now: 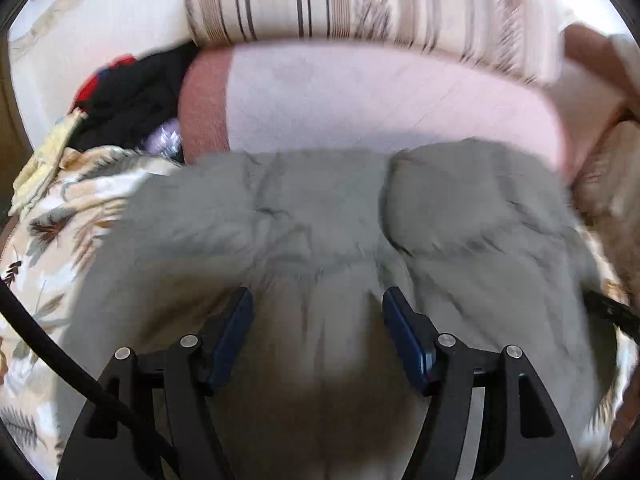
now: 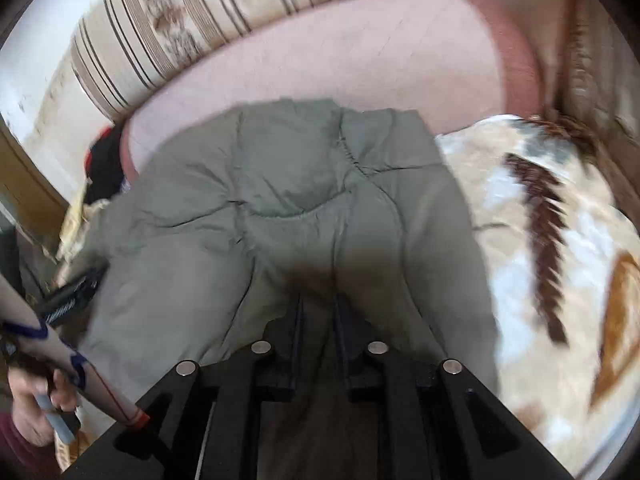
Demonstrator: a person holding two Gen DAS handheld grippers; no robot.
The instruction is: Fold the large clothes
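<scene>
Lying flat, grey garment point(image 1: 320, 208), floral bedspread point(image 2: 560, 260) beneath

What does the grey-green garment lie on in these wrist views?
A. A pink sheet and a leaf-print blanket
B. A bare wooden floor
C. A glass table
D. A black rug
A: the grey-green garment spreads over the pink sheet and, beside it, the leaf-print blanket.

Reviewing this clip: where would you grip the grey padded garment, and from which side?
Take the grey padded garment at its near hem, coming from the person's side. It lies flat on the pink sheet, and the near edge is the closest free one, just ahead of both grippers.
</scene>
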